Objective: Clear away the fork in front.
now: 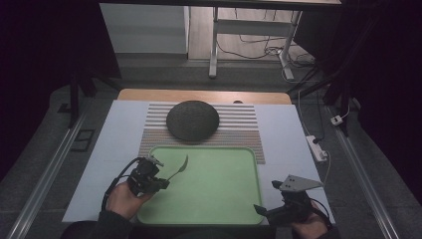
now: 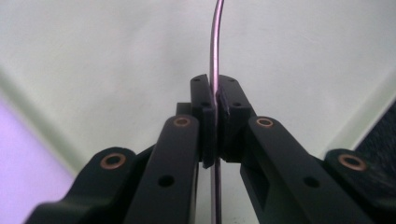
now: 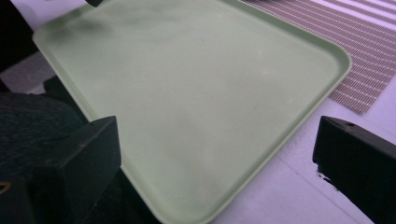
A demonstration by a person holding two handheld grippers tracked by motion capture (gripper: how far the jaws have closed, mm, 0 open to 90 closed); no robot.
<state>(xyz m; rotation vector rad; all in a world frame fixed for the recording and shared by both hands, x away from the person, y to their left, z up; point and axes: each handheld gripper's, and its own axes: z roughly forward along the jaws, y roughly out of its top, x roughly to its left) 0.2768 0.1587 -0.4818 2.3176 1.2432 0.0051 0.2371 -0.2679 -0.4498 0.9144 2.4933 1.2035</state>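
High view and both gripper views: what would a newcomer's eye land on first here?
First, the big pale green tray at the near middle of the table. Next, the left gripper at the tray's left edge, shut on a thin metal spoon that points out over the tray; the left gripper view shows the handle clamped between the jaws. Beyond the tray, a dark round dome sits on a striped mat.
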